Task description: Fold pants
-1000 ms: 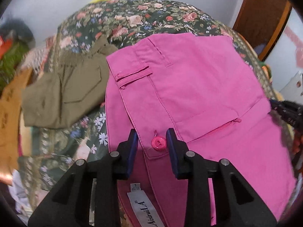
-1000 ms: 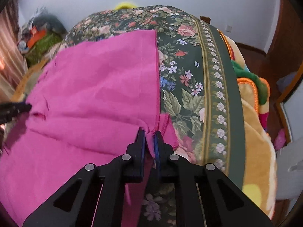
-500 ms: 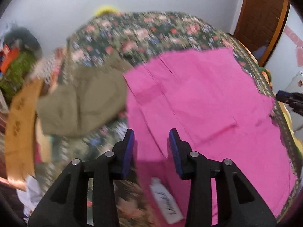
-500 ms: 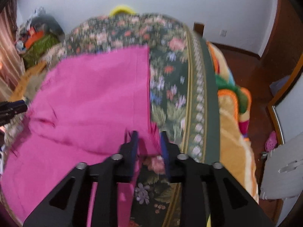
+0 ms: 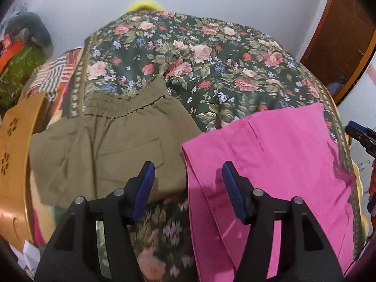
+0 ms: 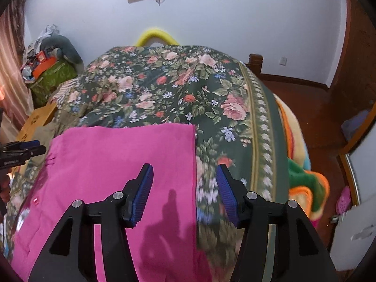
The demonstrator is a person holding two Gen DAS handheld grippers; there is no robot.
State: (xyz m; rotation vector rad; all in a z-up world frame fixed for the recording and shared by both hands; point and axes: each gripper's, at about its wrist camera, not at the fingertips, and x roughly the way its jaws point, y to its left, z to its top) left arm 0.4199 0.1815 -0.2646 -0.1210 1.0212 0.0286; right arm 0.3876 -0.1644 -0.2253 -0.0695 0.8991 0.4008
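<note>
Pink pants (image 5: 270, 164) lie folded flat on the floral bedspread (image 5: 199, 54). In the right wrist view the pink pants (image 6: 117, 169) fill the lower left. My left gripper (image 5: 188, 176) is open and empty, raised above the pants' left edge. My right gripper (image 6: 184, 178) is open and empty, raised above the pants' right edge. The right gripper's tip (image 5: 359, 136) shows at the right edge of the left wrist view. The left gripper (image 6: 21, 150) shows at the left edge of the right wrist view.
Folded olive pants (image 5: 105, 148) lie left of the pink ones. A cardboard piece (image 5: 14, 164) stands at the bed's left side. Colourful blankets (image 6: 303, 176) hang off the bed's right side. Boxes and clutter (image 6: 47, 70) sit at the back left. A wooden door (image 5: 347, 35) is at the right.
Both grippers have opened wide, let go of the pink pants and pulled back and up. The pants now lie flat on the bed.
</note>
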